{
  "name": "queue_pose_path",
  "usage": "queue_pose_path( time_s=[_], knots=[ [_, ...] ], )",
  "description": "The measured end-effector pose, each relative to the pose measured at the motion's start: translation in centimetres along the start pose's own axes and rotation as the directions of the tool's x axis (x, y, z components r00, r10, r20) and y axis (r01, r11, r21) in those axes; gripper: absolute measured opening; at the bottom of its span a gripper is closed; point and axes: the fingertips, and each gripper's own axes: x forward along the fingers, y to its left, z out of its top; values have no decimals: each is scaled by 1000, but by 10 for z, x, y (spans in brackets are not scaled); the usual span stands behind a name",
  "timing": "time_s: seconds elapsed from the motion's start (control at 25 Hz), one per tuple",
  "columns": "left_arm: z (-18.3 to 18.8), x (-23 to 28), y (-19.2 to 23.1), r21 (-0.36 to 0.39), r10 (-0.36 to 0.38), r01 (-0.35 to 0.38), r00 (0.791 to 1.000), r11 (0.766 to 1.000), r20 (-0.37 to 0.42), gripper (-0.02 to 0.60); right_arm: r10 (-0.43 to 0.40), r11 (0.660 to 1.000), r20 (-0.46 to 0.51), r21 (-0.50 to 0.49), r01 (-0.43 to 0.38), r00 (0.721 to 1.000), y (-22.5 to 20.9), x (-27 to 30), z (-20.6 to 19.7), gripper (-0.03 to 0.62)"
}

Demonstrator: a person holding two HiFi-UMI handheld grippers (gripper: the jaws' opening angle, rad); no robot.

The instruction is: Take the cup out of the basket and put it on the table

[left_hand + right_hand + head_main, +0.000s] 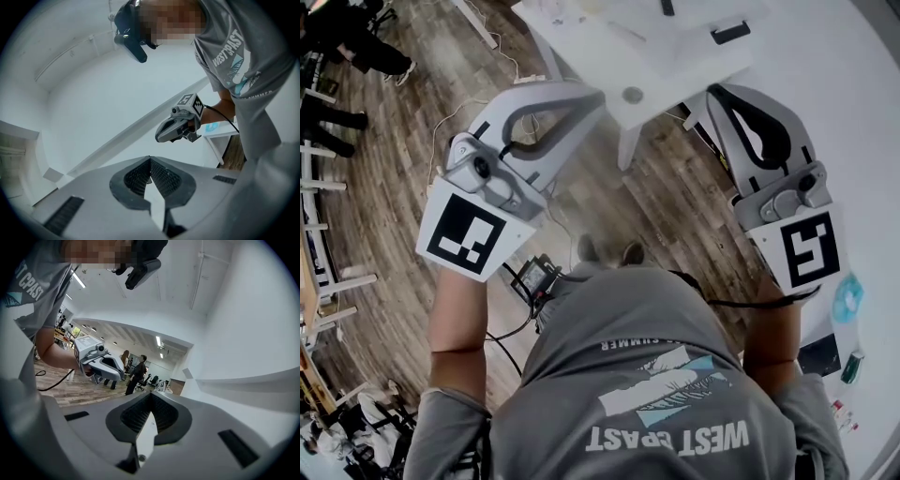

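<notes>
No cup and no basket shows in any view. My left gripper [584,98] is held out at the left over the wooden floor, its jaws together with nothing between them. In the left gripper view its pads [140,178] meet at the tip, and the right gripper [180,126] shows beyond them against a white wall. My right gripper [724,96] reaches out at the right, shut and empty. In the right gripper view its pads [164,413] touch, and the left gripper [101,362] hangs at the left.
A white table [675,56] stands ahead with a small black object [729,33] on it. A white surface at the right carries a blue disc [847,298] and a green can [853,366]. People [137,373] stand far off in the room.
</notes>
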Motion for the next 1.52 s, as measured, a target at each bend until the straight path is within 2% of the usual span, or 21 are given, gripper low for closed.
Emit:
queue_pose_path(
  time_s=[0.44, 1.0, 1.28, 1.52],
  knots=[
    [-4, 27, 8, 0, 14, -14, 1000, 1000, -26, 9, 4, 1000, 6, -6, -4, 1000, -26, 4, -17, 12],
    [-56, 26, 72, -18, -27, 28, 999, 999, 44, 9, -68, 998, -34, -1, 68, 997, -39, 80, -19, 12],
    [-78, 24, 92, -21, -56, 58, 995, 998, 82, 9, -105, 994, -70, -18, 104, 992, -44, 107, -21, 12],
    [-92, 45, 98, -49, -75, 79, 993, 996, 87, 9, -113, 994, -95, -11, 112, 989, -63, 117, -36, 12]
  ],
)
